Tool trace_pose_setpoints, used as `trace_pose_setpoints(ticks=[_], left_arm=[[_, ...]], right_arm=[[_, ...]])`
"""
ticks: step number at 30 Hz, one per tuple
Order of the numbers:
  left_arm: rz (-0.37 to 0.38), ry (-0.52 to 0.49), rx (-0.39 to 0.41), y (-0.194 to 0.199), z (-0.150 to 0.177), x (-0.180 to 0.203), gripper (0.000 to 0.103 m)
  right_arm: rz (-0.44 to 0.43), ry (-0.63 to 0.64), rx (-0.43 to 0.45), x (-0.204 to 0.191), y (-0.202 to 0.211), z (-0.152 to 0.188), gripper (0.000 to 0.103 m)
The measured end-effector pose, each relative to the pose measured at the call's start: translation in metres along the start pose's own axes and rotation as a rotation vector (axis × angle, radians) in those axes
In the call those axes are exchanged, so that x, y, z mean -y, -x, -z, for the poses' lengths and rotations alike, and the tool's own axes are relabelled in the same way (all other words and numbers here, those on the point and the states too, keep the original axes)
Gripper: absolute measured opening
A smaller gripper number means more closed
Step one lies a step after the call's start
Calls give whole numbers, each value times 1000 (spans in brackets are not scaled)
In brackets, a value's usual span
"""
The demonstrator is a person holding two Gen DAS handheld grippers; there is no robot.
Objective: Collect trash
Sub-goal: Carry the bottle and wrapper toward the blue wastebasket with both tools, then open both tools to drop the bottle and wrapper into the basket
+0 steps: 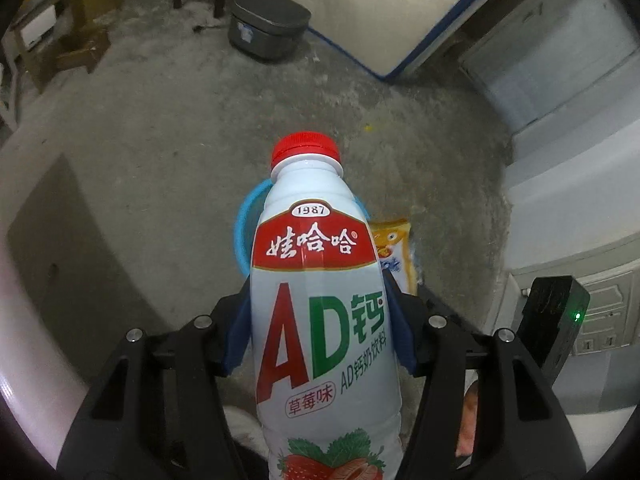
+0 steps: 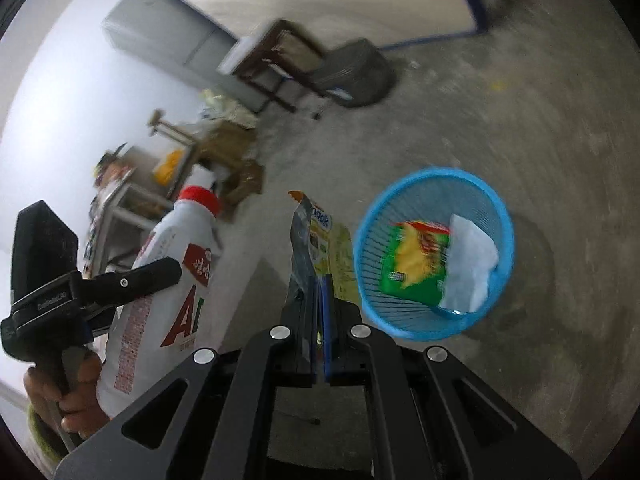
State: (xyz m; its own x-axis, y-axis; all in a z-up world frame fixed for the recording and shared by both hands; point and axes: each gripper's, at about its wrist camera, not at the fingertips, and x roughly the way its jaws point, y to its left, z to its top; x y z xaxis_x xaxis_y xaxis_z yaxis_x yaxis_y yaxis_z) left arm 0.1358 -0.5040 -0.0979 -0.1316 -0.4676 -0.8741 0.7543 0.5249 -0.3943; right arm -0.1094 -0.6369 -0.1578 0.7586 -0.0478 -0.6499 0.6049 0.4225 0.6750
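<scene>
the left gripper was clamped on one white milk-drink bottle, its blue pads pressing the two sides of the body. the bottle's long axis ran along the fingers, with the red cap pointing away from the hand, down toward the floor. in the left wrist view the blue mesh basket showed only as an arc of rim behind the bottle's shoulder, so the bottle was in line with the basket, above it and apart from it.

the right gripper was clenched nearly flat on one thin snack wrapper, which stood up past the fingertips along their line. in the right wrist view the basket lay just to the right of the wrapper, ahead of the jaws, its mouth open toward the camera. i judged that the right hand was the nearer one to the basket, because the wrapper's edge was almost beside the rim, while the bottle and the left gripper were well to the left of it.

counting: one basket; two pieces already inside it, one green and yellow packet and one white paper; two pieces not yet dropped, the bottle and the wrapper, one in each gripper. the coming move turned on bringing each piece over the rim before opening. a dark grey bin stood well apart at the far wall.
</scene>
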Motion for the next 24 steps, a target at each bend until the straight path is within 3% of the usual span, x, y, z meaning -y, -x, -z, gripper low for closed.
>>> trace_pose_setpoints(ticks=[4, 5, 6, 10, 11, 14, 18, 24], left_arm=[[38, 33, -31, -53, -15, 18, 59], [44, 48, -40, -67, -19, 19, 74], [39, 62, -31, -73, -22, 20, 81], [18, 80, 0, -86, -21, 29, 83], [22, 80, -2, -85, -22, 31, 83], [34, 62, 32, -62, -23, 27, 83], [59, 58, 100, -1, -14, 11, 83], [73, 28, 245, 132, 31, -27, 83]], right_arm=[[27, -83, -2, 35, -30, -7, 4], [44, -106, -6, 45, -40, -10, 6], [64, -122, -2, 55, -49, -13, 6], [150, -149, -41, 90, -74, -16, 27], [180, -149, -47, 95, -77, -16, 29], [223, -124, -48, 99, -79, -12, 32], [226, -80, -34, 86, -68, -7, 39], [166, 41, 9, 30, -24, -5, 52]])
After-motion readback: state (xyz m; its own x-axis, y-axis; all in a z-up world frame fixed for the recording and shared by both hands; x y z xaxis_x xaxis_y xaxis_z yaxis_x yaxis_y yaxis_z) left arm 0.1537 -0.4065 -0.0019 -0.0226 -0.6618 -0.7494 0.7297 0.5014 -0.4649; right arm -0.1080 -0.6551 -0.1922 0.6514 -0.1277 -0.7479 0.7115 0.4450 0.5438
